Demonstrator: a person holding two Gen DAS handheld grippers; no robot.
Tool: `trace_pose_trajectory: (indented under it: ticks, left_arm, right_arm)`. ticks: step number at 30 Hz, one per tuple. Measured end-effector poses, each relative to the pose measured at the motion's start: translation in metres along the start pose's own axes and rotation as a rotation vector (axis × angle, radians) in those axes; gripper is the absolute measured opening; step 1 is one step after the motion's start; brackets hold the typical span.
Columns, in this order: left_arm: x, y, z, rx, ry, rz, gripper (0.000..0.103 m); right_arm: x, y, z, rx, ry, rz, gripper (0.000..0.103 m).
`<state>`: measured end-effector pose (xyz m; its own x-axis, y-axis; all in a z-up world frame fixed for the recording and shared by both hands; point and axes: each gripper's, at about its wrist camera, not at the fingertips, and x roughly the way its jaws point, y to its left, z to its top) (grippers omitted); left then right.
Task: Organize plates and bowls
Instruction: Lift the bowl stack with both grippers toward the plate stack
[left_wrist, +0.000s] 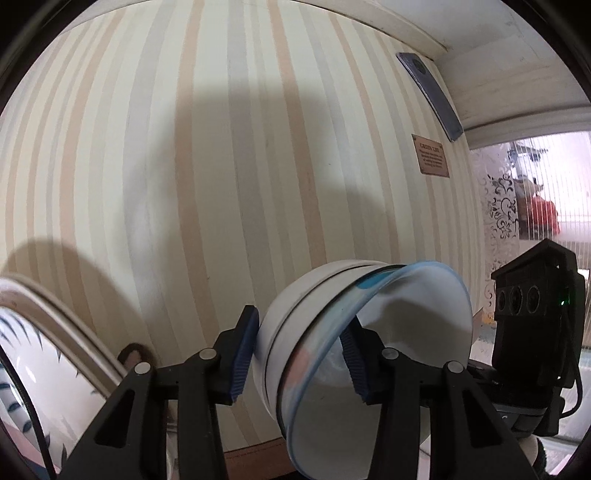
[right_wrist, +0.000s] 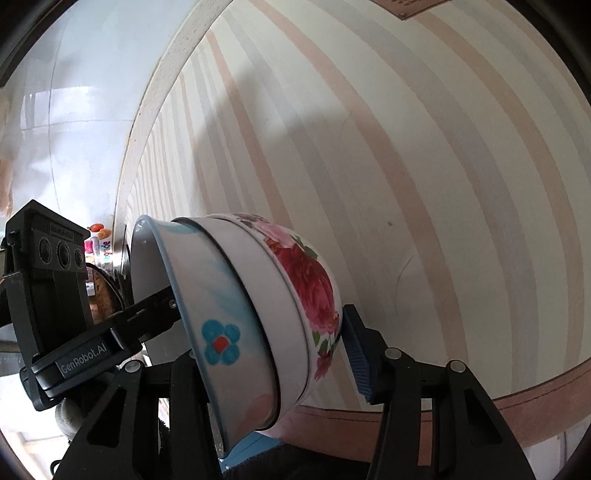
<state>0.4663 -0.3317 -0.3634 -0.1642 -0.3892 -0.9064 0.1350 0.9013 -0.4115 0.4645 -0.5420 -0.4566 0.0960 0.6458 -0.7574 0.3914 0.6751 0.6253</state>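
Note:
A nested stack of three bowls hangs tilted in the air: a blue-rimmed bowl (right_wrist: 221, 332) with a blue flower mark, a plain white bowl (right_wrist: 284, 317), and a rose-patterned bowl (right_wrist: 314, 284). My right gripper (right_wrist: 273, 354) is shut across the stack's wall. One blue pad (right_wrist: 356, 354) rests on the rose bowl's outside and the other finger is hidden behind the blue-rimmed bowl. My left gripper (left_wrist: 299, 358) is shut on the same stack (left_wrist: 295, 332), one pad against the white bowl's outside and one inside the blue-rimmed bowl (left_wrist: 406, 332).
A striped cream and tan panel (left_wrist: 240, 147) fills the view close ahead, with a small brown plaque (left_wrist: 430, 155) on it. A leaf-patterned plate (left_wrist: 22, 369) shows at lower left. A patterned window (left_wrist: 535, 192) is at right. Colourful small items (right_wrist: 98, 243) stand by a white tiled wall.

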Motion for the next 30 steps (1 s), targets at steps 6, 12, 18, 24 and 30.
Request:
trace_pose_trajectory:
  ticks: [6,12,18,24,30]
  left_arm:
    - [-0.022,0.008,-0.011,-0.035,-0.053,0.020,0.041]
    - [-0.060,0.031,-0.025,-0.066,-0.103,0.015,0.041]
    - [-0.098,0.067,-0.044,-0.078,-0.151,0.027,0.041]
    - [-0.123,0.113,-0.058,-0.095,-0.174,0.056,0.041]
    - [-0.137,0.153,-0.064,-0.116,-0.196,0.080,0.041]
  right_arm:
    - [0.003,0.024,-0.003,-0.037,0.013,0.008,0.053]
    - [0.012,0.076,-0.012,-0.109,0.026,-0.002,0.053]
    - [0.032,0.126,-0.033,-0.154,0.033,0.013,0.053]
    - [0.067,0.172,-0.051,-0.201,0.051,0.027,0.053]
    - [0.101,0.197,-0.063,-0.236,0.075,0.021,0.053]
